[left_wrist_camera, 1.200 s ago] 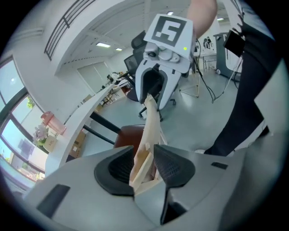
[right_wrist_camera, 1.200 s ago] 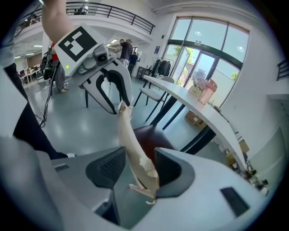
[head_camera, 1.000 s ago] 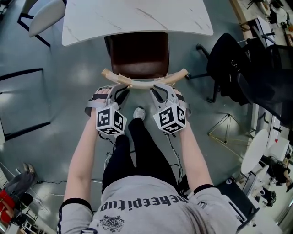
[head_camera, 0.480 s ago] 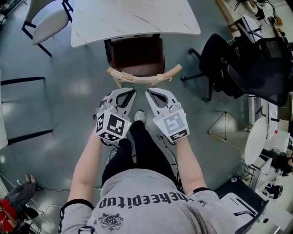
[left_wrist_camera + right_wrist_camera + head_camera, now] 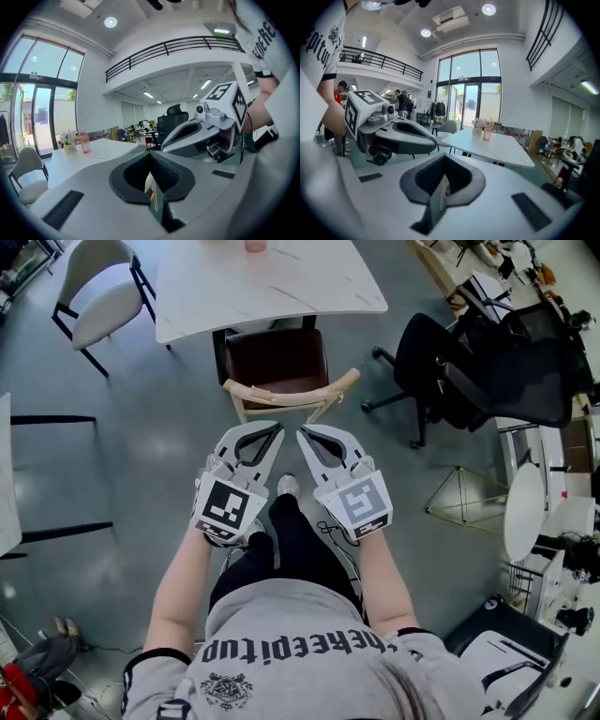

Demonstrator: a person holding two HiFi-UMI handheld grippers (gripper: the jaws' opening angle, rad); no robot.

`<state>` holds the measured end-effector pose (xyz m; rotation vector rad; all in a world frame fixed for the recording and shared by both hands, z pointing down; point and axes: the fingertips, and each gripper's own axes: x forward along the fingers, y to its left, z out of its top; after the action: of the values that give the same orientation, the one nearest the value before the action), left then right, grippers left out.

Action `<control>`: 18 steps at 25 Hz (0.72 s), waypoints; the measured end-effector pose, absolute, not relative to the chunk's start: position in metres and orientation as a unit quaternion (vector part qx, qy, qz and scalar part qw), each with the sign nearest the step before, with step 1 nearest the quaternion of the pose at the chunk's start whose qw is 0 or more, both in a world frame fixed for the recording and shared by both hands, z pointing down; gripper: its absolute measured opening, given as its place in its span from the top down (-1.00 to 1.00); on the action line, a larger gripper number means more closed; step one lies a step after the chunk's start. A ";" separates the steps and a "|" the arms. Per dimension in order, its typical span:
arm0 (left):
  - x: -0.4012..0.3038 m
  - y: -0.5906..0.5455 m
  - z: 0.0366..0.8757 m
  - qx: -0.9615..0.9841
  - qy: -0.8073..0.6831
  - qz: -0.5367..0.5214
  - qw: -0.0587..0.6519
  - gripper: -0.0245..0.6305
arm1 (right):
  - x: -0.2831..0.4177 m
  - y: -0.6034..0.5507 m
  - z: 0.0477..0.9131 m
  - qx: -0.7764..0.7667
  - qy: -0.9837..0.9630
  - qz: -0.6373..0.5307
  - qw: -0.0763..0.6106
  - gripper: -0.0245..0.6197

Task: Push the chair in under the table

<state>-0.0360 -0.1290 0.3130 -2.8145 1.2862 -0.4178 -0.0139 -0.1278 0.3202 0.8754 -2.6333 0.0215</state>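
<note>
Grey-green polished floor [image 5: 141, 456] fills a large, bright hall, seen from above by a camera on a person's head. At the top of this view stands a white, marble-patterned rectangular table [image 5: 281, 287], with a pink cup [image 5: 254, 245] near its far edge.

A chair with a dark brown seat and a curved pale wooden backrest [image 5: 281, 357] sits at the table's near side. The far part of its seat lies under the tabletop. The near part and the backrest stick out toward the person.

The person holds both tools out in front, side by side, pointing toward the chair. The left gripper [image 5: 251, 432] has its jaws clenched together with nothing between them. The right gripper [image 5: 323, 435] is likewise clenched and empty. Each gripper view shows its own two jaws meeting at a seam, with only the hall beyond. Neither tool touches the chair; in the head view their tips appear just on the near side of the backrest, with bare floor between. Each carries a cube with black-and-white square markers close to the hand.

Below the tools are the person's black trousers, a white shoe [image 5: 286, 486] on the floor and a grey printed T-shirt.

A white upholstered chair with black legs [image 5: 98, 292] stands left of the table. A black office chair draped with dark clothing [image 5: 469, 362] stands to the right.
</note>
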 end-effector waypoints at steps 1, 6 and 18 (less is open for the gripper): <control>-0.035 -0.124 0.304 -0.903 0.411 -0.125 0.011 0.88 | -0.013 -0.122 0.314 0.313 -0.933 0.008 0.177 0.89; -0.032 -0.095 0.275 -0.910 0.403 -0.095 0.013 0.88 | -0.012 -0.092 0.284 0.324 -0.935 0.007 0.146 0.89; -0.033 -0.046 0.216 -0.918 0.395 -0.016 0.012 0.88 | -0.017 -0.045 0.233 0.328 -0.941 0.000 0.079 0.89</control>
<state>-0.0327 -0.0461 0.2162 -2.8631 1.2321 -0.0504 -0.0172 -0.0449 0.2327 0.9810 -2.8168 0.0001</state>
